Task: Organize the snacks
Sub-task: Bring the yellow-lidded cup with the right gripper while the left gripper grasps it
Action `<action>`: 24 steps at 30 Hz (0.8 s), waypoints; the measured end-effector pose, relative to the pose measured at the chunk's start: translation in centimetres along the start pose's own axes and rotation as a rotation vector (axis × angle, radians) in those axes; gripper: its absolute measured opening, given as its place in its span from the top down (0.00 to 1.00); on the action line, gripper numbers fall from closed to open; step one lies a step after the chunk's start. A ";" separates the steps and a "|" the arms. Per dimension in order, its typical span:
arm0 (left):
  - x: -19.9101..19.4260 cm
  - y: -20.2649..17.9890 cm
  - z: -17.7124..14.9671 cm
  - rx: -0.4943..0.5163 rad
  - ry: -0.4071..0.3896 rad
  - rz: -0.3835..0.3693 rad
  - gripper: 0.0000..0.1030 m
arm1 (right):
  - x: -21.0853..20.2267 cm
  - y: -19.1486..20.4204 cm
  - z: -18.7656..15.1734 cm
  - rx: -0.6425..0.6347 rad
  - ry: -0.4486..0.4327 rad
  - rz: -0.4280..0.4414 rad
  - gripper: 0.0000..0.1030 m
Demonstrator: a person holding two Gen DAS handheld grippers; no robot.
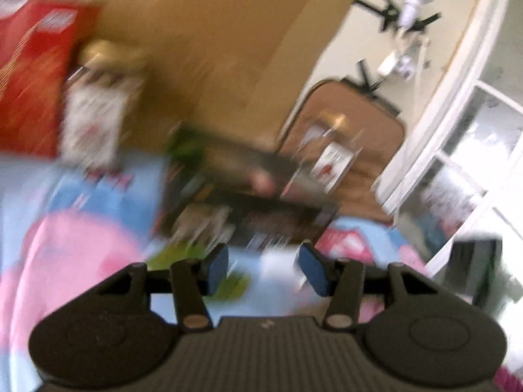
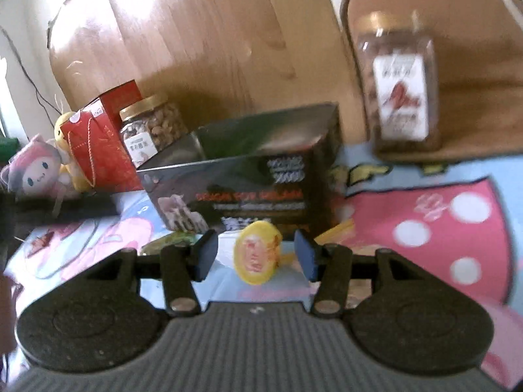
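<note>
Lollipop (image 2: 258, 256) sitting between the right gripper (image 2: 256, 254) pads, jaws spread, no pinch visible on either side. Black open box (image 2: 248, 176) just ahead of the claw, looking empty inside as far as can be seen. Beyond it to the left, nut jar (image 2: 150, 124) and red gift bag (image 2: 94, 150); ahead to the right, taller jar (image 2: 398, 91) on a brown tray (image 2: 474, 65). Left gripper (image 1: 266, 269) also spread, nothing between its pads, view badly blurred. Judging by loose sweets on the cartoon cloth (image 2: 441, 228), sorting barely begun, most still to go.
</note>
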State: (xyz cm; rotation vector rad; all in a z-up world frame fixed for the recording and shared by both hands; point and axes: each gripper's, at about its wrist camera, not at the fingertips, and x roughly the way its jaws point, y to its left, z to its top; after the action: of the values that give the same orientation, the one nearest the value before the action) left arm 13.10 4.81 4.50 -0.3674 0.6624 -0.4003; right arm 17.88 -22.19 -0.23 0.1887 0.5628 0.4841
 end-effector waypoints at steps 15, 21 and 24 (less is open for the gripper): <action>-9.4 7.2 -6.3 -0.152 -0.036 0.108 0.52 | -0.2 9.0 -3.8 -0.033 0.149 0.228 0.53; -11.2 7.4 -7.7 -0.154 -0.046 0.077 0.46 | -0.5 17.8 -8.2 -0.312 0.158 0.310 0.52; -12.0 7.8 -8.8 -0.165 -0.036 0.068 0.46 | -1.3 19.5 -9.3 -0.395 0.143 0.324 0.50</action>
State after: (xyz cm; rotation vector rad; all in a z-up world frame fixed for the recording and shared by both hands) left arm 0.61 15.39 0.71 -0.5064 0.6733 -0.2743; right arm 4.20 -5.43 -1.48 -0.1367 0.5671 0.9179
